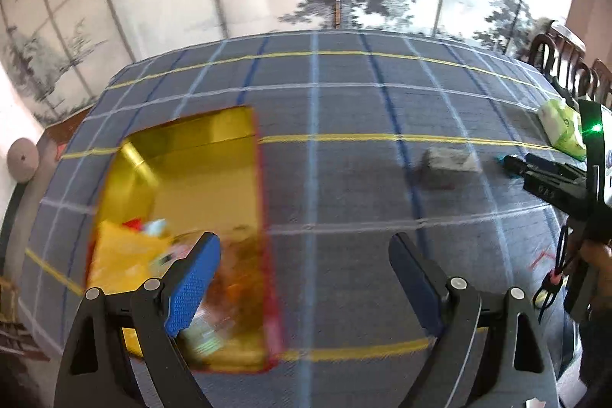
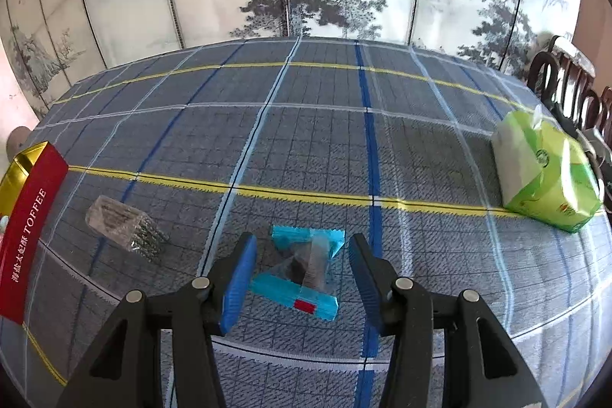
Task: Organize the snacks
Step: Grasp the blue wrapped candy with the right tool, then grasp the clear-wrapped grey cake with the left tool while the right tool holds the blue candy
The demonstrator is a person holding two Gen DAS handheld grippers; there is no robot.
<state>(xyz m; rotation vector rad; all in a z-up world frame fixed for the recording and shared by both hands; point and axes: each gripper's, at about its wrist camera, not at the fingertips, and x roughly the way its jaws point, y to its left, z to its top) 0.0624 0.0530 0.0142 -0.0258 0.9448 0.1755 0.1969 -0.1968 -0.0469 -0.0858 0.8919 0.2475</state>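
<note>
My right gripper (image 2: 302,276) points down at a small snack (image 2: 306,266) on the checked tablecloth (image 2: 325,148). The snack has a see-through wrapper with bright blue ends, a tiny red patch on the near end, and something dark inside. It lies between my two blue pads (image 2: 239,283), but they stand apart from it, so nothing is held.

Left of this snack lies another small snack in a clear, shiny wrapper (image 2: 122,226). Further left is the red toffee box (image 2: 28,228), gold inside. Far to the right of the blue snack sits a green and white pack of tissues (image 2: 547,171).

My left gripper (image 1: 306,285) is wide open and holds nothing. It hangs at the right edge of the toffee box (image 1: 214,178), which has blurry yellow and red packets (image 1: 126,251) in it.
</note>
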